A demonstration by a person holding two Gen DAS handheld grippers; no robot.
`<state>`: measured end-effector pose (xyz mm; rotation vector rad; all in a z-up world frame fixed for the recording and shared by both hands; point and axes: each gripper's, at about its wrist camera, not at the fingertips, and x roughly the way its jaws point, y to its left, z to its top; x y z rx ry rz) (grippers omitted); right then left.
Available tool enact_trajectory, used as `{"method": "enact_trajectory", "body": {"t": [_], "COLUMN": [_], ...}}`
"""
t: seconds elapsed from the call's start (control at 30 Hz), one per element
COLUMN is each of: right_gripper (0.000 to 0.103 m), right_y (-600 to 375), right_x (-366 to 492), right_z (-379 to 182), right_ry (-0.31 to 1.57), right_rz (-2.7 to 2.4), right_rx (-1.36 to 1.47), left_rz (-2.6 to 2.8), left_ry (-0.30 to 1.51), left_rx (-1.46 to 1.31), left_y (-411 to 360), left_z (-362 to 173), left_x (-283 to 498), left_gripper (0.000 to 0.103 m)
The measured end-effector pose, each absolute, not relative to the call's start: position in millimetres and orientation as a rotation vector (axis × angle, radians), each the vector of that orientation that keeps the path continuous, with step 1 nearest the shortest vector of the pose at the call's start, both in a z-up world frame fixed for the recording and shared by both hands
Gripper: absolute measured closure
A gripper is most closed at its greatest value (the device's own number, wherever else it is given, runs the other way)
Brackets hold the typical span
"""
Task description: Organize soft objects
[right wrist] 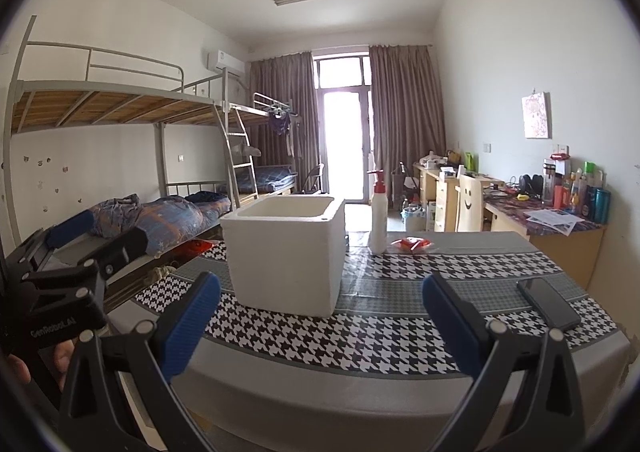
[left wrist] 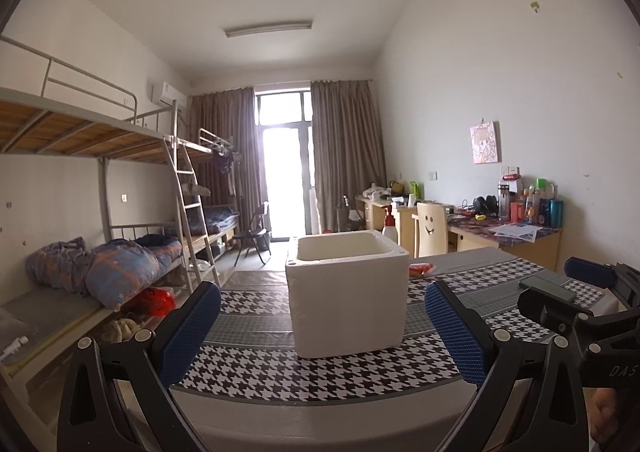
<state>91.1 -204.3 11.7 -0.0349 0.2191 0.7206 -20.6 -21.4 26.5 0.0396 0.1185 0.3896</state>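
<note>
Blue-padded jaws on both our grippers, left gripper (left wrist: 322, 326) & right gripper (right wrist: 320, 322), stand wide apart, empty, above the table (right wrist: 384, 340) edge. White foam box (right wrist: 286, 256) sits ahead on the checked cloth; red packet (right wrist: 412, 245) behind it by a pump bottle (right wrist: 378, 216). Phone (right wrist: 548, 302) lies right.
</note>
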Motion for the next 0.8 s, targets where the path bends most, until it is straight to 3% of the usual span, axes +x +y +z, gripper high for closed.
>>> {"method": "enact_trajectory", "body": {"t": [0.8], "right_gripper": [0.001], "right_y": [-203.5], "right_x": [86.7], "right_z": [7.3], "right_ry": [0.23], "right_rz": [0.723], "right_rx": [-0.049], "left_rz": [0.379], "left_ry": [0.128], "left_rx": [0.032], "left_y": [-20.9], "left_z": [22.9], "left_x": [-24.6], "left_gripper": [0.001]}}
